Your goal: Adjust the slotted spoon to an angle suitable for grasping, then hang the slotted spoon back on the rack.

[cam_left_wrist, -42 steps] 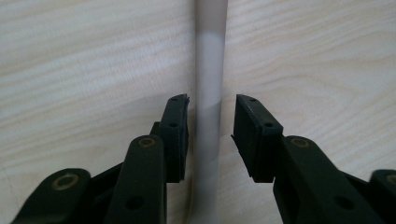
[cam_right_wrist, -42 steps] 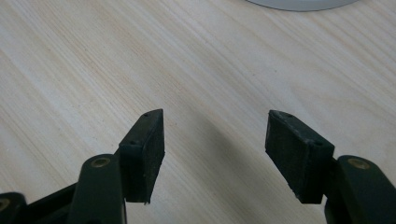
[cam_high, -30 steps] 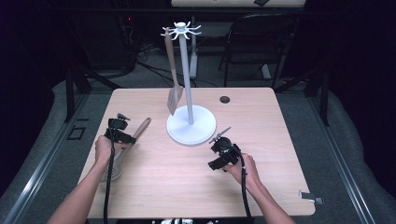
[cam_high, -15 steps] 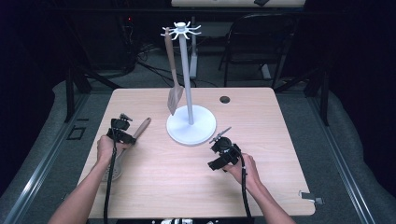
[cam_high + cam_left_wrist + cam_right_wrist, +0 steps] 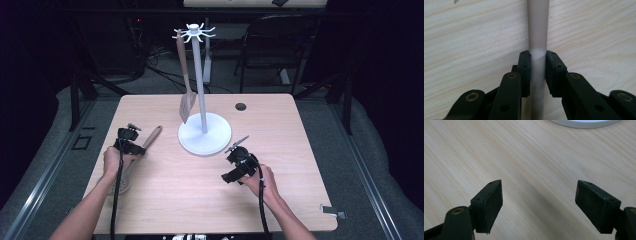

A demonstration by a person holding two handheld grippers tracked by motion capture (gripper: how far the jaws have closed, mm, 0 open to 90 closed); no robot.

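1 utensil (image 5: 141,151) lies flat, handle toward stand (image 5: 205,135).

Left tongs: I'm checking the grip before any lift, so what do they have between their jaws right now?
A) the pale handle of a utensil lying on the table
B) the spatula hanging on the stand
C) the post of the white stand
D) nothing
A: in the left gripper view the left tongs have both pads pressed on the pale handle, which lies along the table.
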